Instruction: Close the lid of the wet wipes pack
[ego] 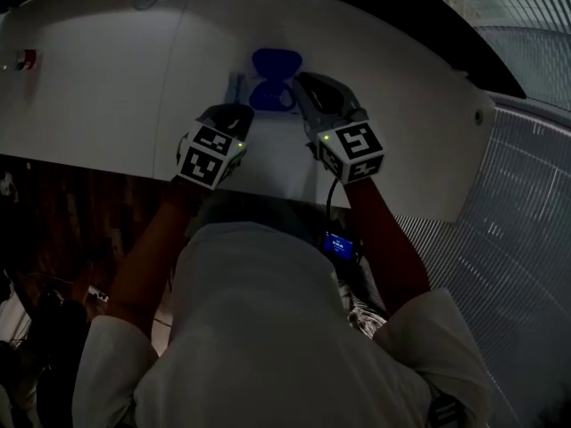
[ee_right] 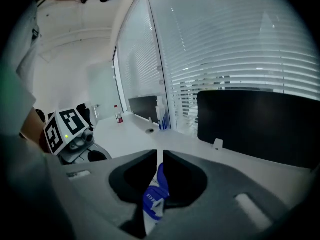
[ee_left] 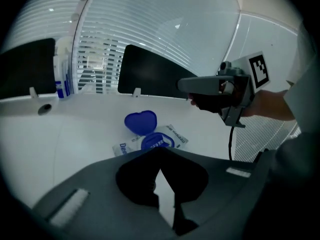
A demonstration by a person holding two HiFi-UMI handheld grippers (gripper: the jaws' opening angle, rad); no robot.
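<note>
Wet wipes pack, partial print "De"

The wet wipes pack looks like shiny plastic film with a smooth, hard blue plastic lid hinged on it, the table under the pack is smooth white with a soft sheen, and the left gripper and right gripper near it are matt grey plastic.

Wide free room on the white table, left of the wet wipes pack. Blocked on the right by the right gripper, just beside the pack. Taken on the near side by the left gripper. Behind: open strip, then dark panel and bottles at far edge.
</note>
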